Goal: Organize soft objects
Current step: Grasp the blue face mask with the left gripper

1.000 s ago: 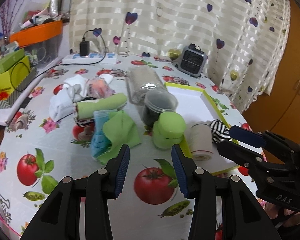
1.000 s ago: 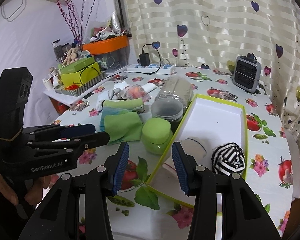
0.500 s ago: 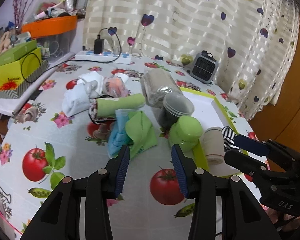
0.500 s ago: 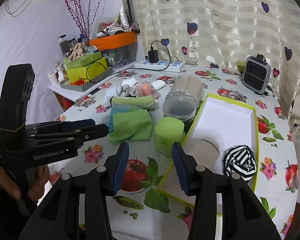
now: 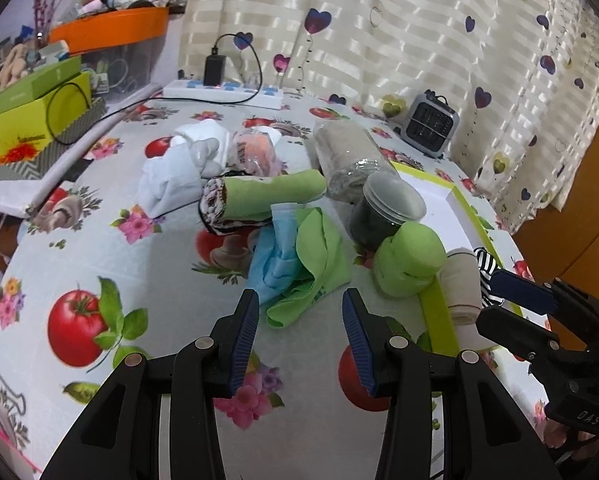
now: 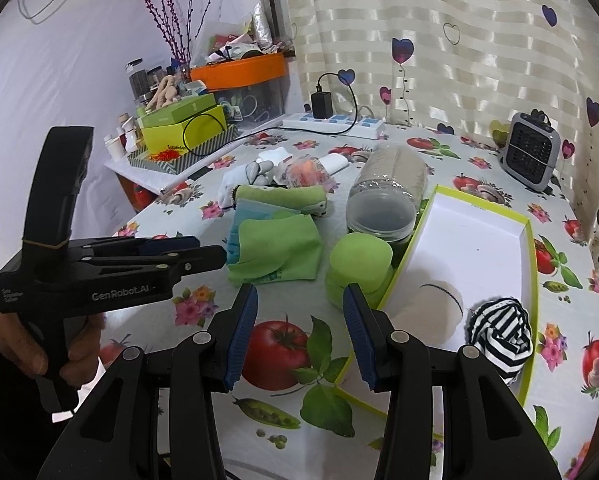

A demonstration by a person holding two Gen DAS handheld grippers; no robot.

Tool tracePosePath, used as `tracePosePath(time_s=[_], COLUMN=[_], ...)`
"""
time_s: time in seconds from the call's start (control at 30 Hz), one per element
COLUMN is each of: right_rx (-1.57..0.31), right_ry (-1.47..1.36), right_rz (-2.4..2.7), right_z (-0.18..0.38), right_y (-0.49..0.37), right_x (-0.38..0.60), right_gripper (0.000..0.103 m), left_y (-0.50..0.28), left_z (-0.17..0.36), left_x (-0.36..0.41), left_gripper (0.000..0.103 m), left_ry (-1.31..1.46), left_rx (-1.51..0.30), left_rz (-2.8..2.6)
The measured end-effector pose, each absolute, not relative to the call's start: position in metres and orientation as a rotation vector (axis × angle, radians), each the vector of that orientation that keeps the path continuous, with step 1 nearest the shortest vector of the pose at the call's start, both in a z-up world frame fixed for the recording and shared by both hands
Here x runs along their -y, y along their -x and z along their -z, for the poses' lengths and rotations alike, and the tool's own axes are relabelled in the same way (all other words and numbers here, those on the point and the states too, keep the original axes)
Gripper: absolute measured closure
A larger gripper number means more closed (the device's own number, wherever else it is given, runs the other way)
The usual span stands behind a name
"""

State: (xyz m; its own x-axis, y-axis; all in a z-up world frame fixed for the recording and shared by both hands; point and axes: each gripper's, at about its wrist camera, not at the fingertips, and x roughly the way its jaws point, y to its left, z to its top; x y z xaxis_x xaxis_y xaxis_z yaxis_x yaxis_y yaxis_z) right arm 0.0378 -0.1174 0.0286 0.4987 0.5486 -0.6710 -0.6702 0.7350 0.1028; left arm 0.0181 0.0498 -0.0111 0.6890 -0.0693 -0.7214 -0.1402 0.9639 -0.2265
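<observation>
Left gripper (image 5: 299, 312): jaws wide apart, nothing between them, hanging over the tablecloth just short of the cloth heap.
Right gripper (image 6: 299, 308): jaws wide too, empty, aimed at the near corner of the tray.
Hand (image 6: 39, 344): at 8 o'clock in the right wrist view, wrapped round the left gripper's handle.
Green cloth (image 5: 319, 264): crumpled at 12 o'clock from the left gripper, lying partly over a blue cloth (image 5: 277, 256).
Green roll (image 5: 409, 260): fat, soft, at 1 o'clock, touching the tray's outer wall.
Tray (image 6: 479, 240): white inside, lime rim; holds a beige roll (image 6: 435, 312) and a black-and-white striped bundle (image 6: 499, 332), side by side at its near end.
Clear jar (image 6: 381, 214): behind the green roll, dark contents.
Rolled green towel (image 5: 267, 196): lying across, further back at 11 o'clock.
White cloths (image 5: 183, 168): heaped beyond the towel.
Wrapped beige bundle (image 5: 351, 164): on its side behind the jar.
Power strip (image 5: 223, 92): at the far edge by the curtain.
</observation>
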Motion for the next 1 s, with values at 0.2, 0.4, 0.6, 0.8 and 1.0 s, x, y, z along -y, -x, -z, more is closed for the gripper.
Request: tracePosePath(time_s=[0.2, 0.4, 0.6, 0.8, 1.0], right_rx=[-0.753, -0.768, -0.783, -0.796, -0.810], right_ry=[0.179, 0.176, 0.177, 0.168, 0.164], right_rz=[-0.736, -0.734, -0.737, -0.738, -0.748], right_z=[-0.026, -0.023, -0.019, -0.017, -0.014], right_y=[-0.042, -0.047, -0.051, -0.054, -0.054], right_x=[0.117, 0.114, 0.109, 0.107, 0.105], right_gripper=[0.057, 0.057, 0.057, 0.057, 0.057], left_y=[-0.032, -0.044, -0.055, -0.062, -0.054], left_z=[0.019, 0.025, 0.031, 0.038, 0.039], left_x=[-0.057, -0.065, -0.059, -0.060, -0.060], left_gripper=[0.061, 0.061, 0.061, 0.092, 0.094], left_ry=[0.256, 0.244, 0.249, 0.276, 0.298], left_rx=[-0.813, -0.814, -0.823, -0.822, -0.817], left_rz=[-0.028, -0.037, 0.014, 0.048, 0.084])
